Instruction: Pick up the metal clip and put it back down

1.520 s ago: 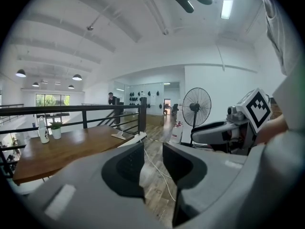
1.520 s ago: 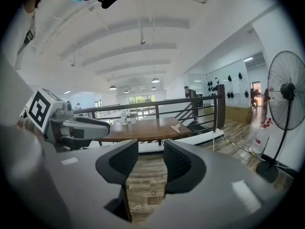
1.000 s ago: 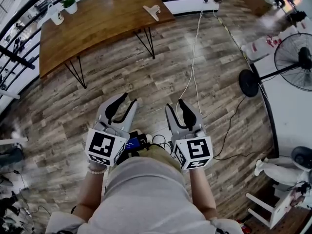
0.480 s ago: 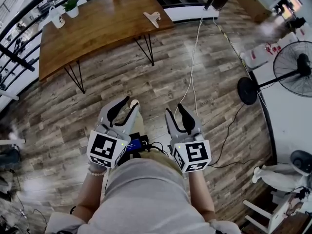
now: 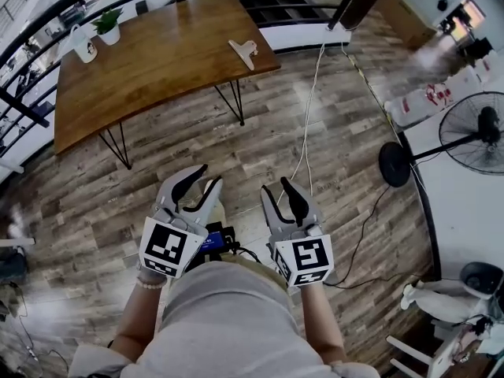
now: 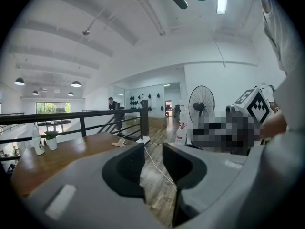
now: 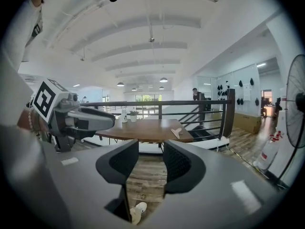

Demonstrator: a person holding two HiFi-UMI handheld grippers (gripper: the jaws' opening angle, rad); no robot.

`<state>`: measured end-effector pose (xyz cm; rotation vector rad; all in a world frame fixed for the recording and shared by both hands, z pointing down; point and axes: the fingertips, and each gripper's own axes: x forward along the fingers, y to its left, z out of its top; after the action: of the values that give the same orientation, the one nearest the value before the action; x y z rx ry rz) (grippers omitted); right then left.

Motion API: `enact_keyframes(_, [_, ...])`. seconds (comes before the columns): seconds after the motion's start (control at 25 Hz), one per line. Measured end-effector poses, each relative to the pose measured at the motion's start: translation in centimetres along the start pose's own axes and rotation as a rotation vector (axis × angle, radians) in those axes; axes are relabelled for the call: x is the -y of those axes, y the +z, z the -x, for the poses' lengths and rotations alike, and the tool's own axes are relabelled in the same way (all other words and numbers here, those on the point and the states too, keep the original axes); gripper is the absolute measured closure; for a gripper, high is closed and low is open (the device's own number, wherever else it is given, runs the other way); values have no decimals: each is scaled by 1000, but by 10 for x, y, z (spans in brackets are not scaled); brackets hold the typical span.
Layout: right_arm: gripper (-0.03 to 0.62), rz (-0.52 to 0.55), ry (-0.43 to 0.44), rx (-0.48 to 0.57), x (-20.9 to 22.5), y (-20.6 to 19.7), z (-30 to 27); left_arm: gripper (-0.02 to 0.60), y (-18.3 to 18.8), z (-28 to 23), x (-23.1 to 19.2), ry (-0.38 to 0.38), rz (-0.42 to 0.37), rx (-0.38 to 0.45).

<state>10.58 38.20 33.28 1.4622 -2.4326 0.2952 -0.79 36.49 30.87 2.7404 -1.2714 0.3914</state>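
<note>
The left gripper and the right gripper are both held low with their jaws a little apart, gripping nothing; only the plank floor shows between them. Far ahead of both sets of fingertips, the pale metal clip lies untouched on the wooden table, near its end.

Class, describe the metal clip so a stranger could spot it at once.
Find the wooden table at the top of the head view. Near its right end lies the metal clip. It is pale and flat; the potted plant and white container stand at the other end.
</note>
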Motion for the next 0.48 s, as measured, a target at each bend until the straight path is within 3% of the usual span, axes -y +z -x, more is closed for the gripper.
enact_keyframes(0.48, [418,-42,-20,-36,36,41,-108,469,21,-82,-100,-32,22,-17])
